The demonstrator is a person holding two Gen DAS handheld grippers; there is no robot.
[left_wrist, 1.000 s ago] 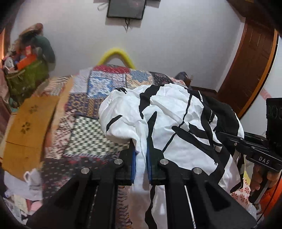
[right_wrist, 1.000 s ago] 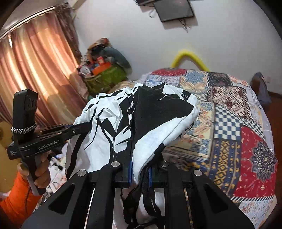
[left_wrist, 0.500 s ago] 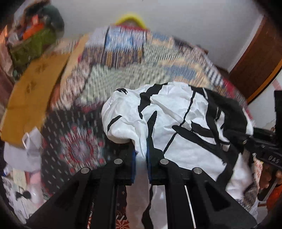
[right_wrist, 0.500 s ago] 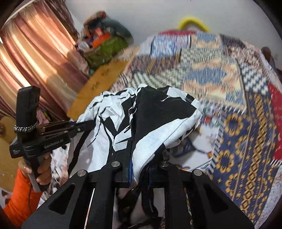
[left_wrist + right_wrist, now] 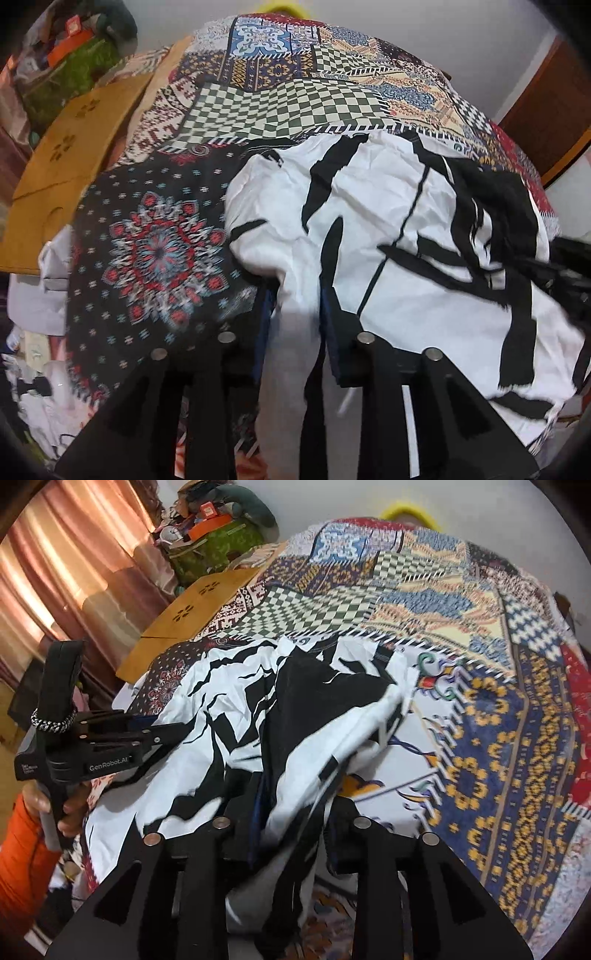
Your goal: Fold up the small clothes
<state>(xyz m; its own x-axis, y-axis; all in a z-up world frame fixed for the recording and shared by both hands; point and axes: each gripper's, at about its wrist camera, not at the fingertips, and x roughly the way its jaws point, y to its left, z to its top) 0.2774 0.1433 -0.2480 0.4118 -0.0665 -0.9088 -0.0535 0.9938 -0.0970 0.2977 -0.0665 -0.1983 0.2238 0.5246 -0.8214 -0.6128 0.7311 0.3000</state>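
In the left wrist view, the left gripper (image 5: pixel 295 317) is clamped on a bunched fold of the garment (image 5: pixel 406 229), a white cloth with bold black streaks and a black patch at its right side. It spreads rumpled over the near part of the patchwork bedspread (image 5: pixel 280 103), to the right of a dark flower-patterned square. A brown board (image 5: pixel 74 147) lies at far left.

In the right wrist view, the right gripper (image 5: pixel 291 812) pinches the garment's (image 5: pixel 229 716) near edge, black panel uppermost, creased white folds to either side. The left gripper (image 5: pixel 162 734) grips its left edge, held by a hand (image 5: pixel 55 805) with an orange sleeve. Pink curtains (image 5: pixel 66 572) hang far left.
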